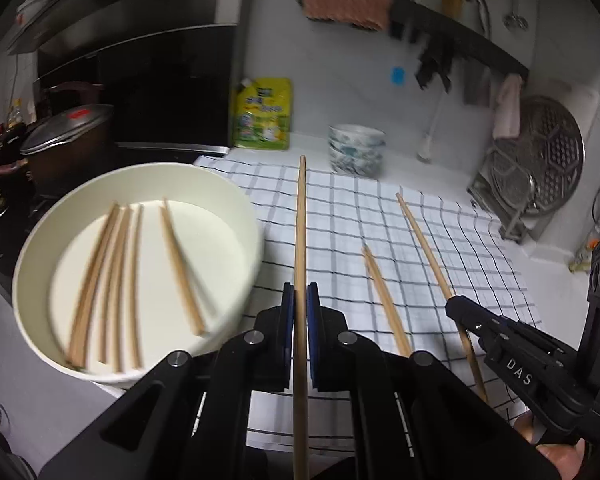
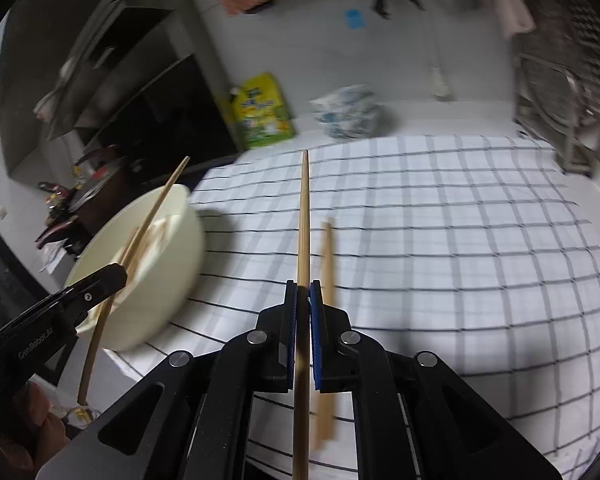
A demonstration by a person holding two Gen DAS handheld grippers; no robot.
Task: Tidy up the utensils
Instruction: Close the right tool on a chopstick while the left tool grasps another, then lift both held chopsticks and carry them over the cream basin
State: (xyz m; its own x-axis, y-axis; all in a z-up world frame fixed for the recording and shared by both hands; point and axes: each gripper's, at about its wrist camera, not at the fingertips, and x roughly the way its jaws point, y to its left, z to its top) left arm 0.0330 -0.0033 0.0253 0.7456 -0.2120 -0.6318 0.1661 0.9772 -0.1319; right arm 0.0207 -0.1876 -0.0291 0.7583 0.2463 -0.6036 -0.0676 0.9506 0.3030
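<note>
Mid-collection step: chopsticks are being gathered into the cream bowl (image 1: 32, 264) at left, where several already lie. A chopstick (image 1: 300, 240) is clamped between the jaws of the left gripper (image 1: 300, 300), just beside the bowl; release over it is called for next. Another chopstick (image 2: 303, 220) is pinched in the right gripper (image 2: 303, 296). One loose chopstick (image 1: 384, 300) is left on the checked cloth (image 1: 460, 240). Dim kitchen counter, stacked bowls (image 1: 356, 152) behind.

left claw (image 1: 300, 300) clamped, right claw (image 2: 303, 296) clamped
</note>
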